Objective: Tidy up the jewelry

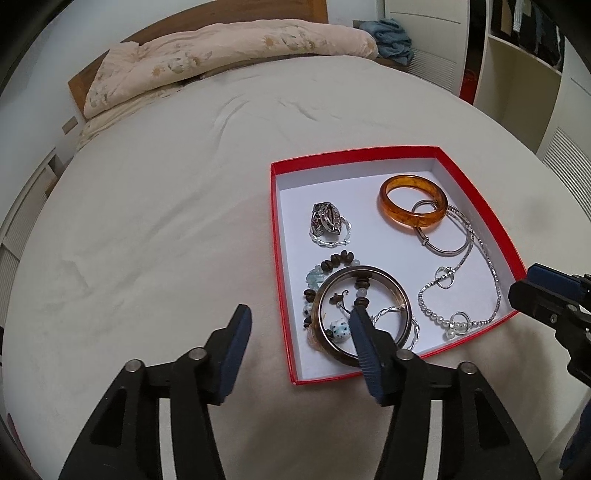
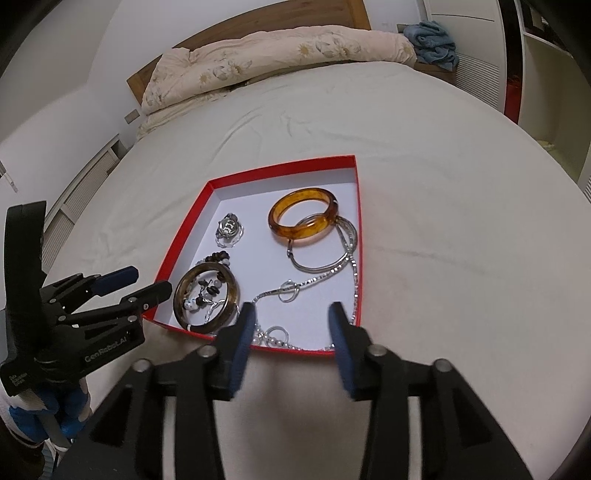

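Observation:
A shallow red box [image 1: 282,280] [image 2: 184,243] lies on the bed and holds the jewelry. Inside are an amber bangle [image 1: 391,214] [image 2: 280,229], a dark bangle [image 1: 404,295] [image 2: 181,291] lying over a beaded bracelet [image 1: 334,258], a silver chain necklace [image 1: 491,266] [image 2: 314,280], a thin silver bangle [image 1: 448,251] [image 2: 314,267] and a silver ring piece [image 1: 325,218] [image 2: 229,226]. My left gripper [image 1: 299,321] [image 2: 151,282] is open and empty at the box's near left edge. My right gripper [image 2: 291,317] [image 1: 521,282] is open and empty above the box's near right edge.
The box sits on a cream bedsheet [image 1: 166,221]. A folded floral quilt [image 1: 221,51] [image 2: 277,51] lies at the headboard. A blue cloth [image 1: 391,35] sits on a stand beyond the bed. White shelving [image 1: 517,81] stands at the right.

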Motion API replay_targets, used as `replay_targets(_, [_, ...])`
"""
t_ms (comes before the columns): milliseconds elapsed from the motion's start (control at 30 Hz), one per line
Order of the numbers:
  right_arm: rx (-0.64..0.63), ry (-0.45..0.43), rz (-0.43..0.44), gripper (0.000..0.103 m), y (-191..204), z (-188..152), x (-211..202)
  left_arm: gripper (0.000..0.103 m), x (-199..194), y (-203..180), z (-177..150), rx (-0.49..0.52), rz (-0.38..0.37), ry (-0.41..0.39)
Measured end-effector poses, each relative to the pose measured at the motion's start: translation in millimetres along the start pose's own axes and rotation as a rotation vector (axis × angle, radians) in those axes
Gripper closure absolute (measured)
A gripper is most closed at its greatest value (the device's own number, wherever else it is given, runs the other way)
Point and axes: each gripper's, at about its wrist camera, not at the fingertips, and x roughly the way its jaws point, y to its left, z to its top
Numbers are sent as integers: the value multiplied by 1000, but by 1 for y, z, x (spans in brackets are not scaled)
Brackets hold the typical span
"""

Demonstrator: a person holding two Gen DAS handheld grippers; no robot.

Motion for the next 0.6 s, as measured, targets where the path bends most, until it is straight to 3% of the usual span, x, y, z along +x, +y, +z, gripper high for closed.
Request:
replay_targets(167, [-8,-6,-8,54,3,-1,-5,36,-7,4,-2,-13,6,-9])
replay_targets(600, [-25,-69,-20,42,33,-2,-47,26,-59,25,-14,-64,20,-27])
